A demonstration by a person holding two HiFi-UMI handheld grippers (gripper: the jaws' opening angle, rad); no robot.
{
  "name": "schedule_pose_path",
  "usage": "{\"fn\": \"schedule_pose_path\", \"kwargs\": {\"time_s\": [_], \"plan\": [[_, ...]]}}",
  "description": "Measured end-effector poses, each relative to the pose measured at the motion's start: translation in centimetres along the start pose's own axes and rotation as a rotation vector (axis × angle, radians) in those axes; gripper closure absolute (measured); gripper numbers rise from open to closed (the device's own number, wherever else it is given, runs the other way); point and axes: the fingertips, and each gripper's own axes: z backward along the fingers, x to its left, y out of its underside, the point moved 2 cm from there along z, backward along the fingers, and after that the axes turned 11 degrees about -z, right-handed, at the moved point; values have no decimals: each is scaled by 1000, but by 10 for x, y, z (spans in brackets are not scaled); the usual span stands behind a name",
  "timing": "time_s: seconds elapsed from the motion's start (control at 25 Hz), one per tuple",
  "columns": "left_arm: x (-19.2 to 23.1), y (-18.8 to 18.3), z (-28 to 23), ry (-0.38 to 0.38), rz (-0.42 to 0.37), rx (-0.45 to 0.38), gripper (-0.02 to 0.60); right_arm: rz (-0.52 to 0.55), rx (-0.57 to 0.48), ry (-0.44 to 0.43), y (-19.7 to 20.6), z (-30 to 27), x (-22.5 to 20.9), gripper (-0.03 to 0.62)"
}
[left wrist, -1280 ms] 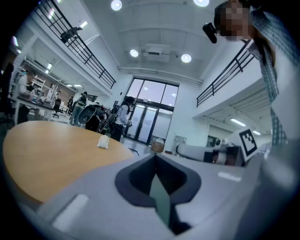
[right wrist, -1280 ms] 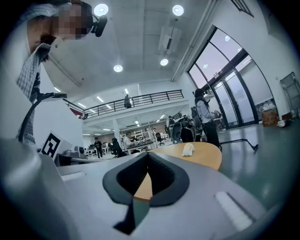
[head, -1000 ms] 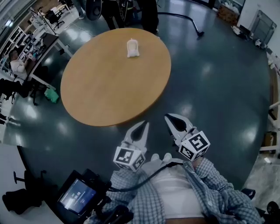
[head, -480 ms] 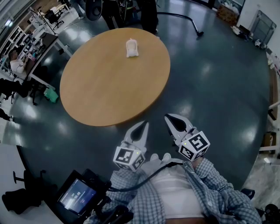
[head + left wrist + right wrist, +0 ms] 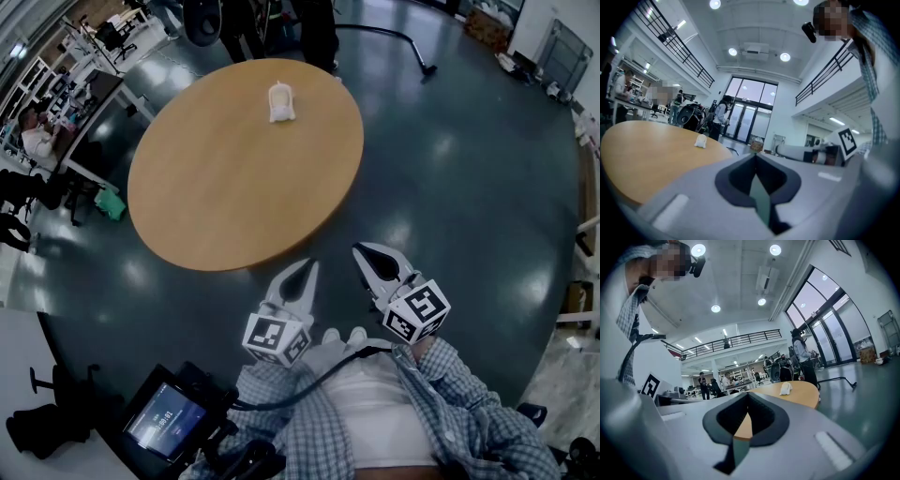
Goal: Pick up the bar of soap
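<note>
A pale, whitish bar of soap (image 5: 281, 101) lies on the far side of a round wooden table (image 5: 234, 178); it also shows small in the left gripper view as the soap (image 5: 700, 141) and in the right gripper view as the soap (image 5: 786, 388). My left gripper (image 5: 307, 266) hangs off the table's near edge, jaws closed tip to tip with nothing between them. My right gripper (image 5: 360, 250) is beside it over the floor, also shut and empty. Both are far from the soap.
Dark glossy floor (image 5: 469, 178) surrounds the table. People stand beyond the table's far edge (image 5: 319, 28), and desks with a seated person (image 5: 37, 131) are at the left. A monitor (image 5: 164, 420) sits by my left side. A cable (image 5: 394, 33) lies on the floor behind.
</note>
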Motion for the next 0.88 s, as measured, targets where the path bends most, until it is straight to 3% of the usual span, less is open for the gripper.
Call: {"fn": "schedule_pose_path", "kwargs": {"time_s": [0.88], "plan": [[-6,-3,-13,8,-13,0,583,-28,-19,16,-9,7,-14,589]]}}
